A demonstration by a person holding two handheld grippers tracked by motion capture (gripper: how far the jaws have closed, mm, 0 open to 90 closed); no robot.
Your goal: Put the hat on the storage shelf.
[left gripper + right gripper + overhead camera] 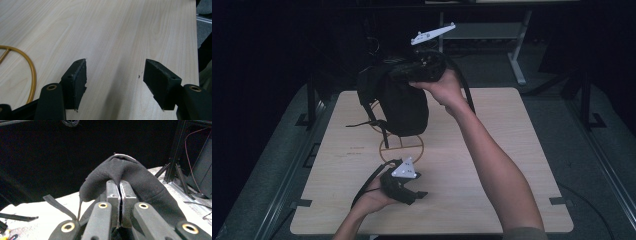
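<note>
**One black bag lifted over the far half of the desk**

One black fabric bag (399, 100) hangs from the right gripper (424, 67), raised clear above the far half of the desk (492, 165), nearer the far-left corner than the right. Its long axis runs close to upright: the gathered top is pinched up at the gripper and the rounded bottom points down toward the wood. The body sags slightly toward the desk's left edge, where a bulge of cloth stands out near the top.

The bag is matte and dark, made of soft woven cloth that folds and creases. Thin black straps (367, 117) trail from its left side, one sticking out sideways. In the right gripper view the cloth (125, 173) rises in a hump over the jaws, which are pressed together with the fabric caught between them, and a flat strap (58, 206) hangs off to one side.

Under the bag a thin golden wire ring (402, 147) lies flat on the desk, near the middle; the bag's bottom hides part of it in the high view.

The left gripper (404, 187) rests low near the desk's near edge, left of centre. Its jaws stand well apart with nothing between them, just bare wood, and an arc of the golden ring (31, 75) shows off to the side.
</note>
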